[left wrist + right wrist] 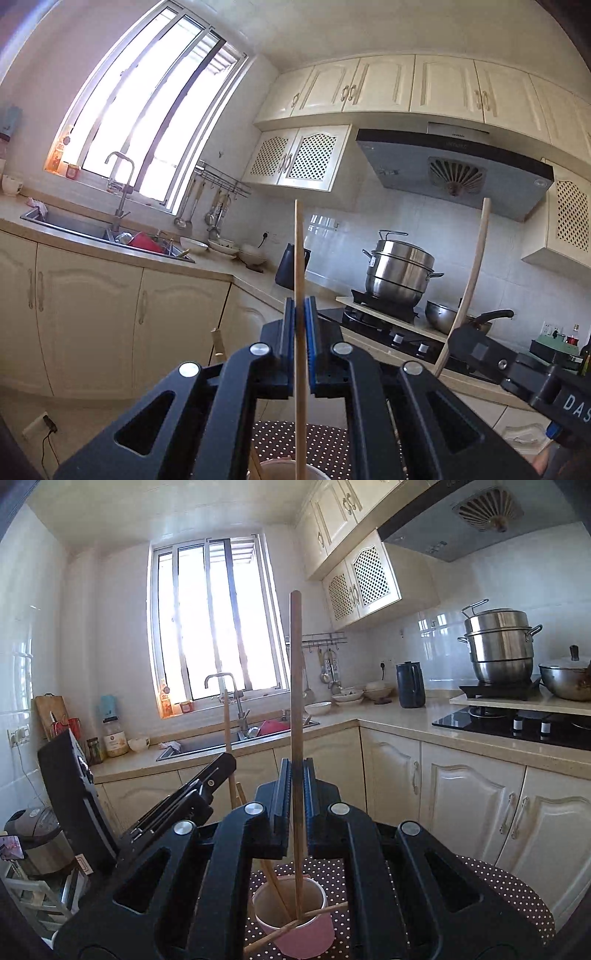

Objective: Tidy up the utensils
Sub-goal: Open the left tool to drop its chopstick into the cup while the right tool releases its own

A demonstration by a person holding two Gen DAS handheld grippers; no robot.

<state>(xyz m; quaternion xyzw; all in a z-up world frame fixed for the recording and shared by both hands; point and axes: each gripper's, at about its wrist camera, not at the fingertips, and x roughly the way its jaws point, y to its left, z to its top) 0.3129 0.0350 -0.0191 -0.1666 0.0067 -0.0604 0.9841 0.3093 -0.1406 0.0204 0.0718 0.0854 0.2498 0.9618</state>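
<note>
My left gripper (300,308) is shut on a pale wooden chopstick (299,251) that stands upright between its blue pads. In the right wrist view, my right gripper (295,766) is shut on a darker chopstick (295,664), also upright, whose lower end reaches into a pink cup (314,936) below. Another chopstick (275,884) leans in that cup and a third (325,911) lies slanted across it. Each gripper shows in the other's view: the right gripper (463,332) with its chopstick (476,258), the left gripper (221,766) with its chopstick (226,720).
The cup stands on a brown polka-dot cloth (498,893). Behind are cream cabinets (461,794), a sink (207,744) with a tap under the window, a black kettle (410,685), and a hob (517,723) with a steel steamer pot (498,646).
</note>
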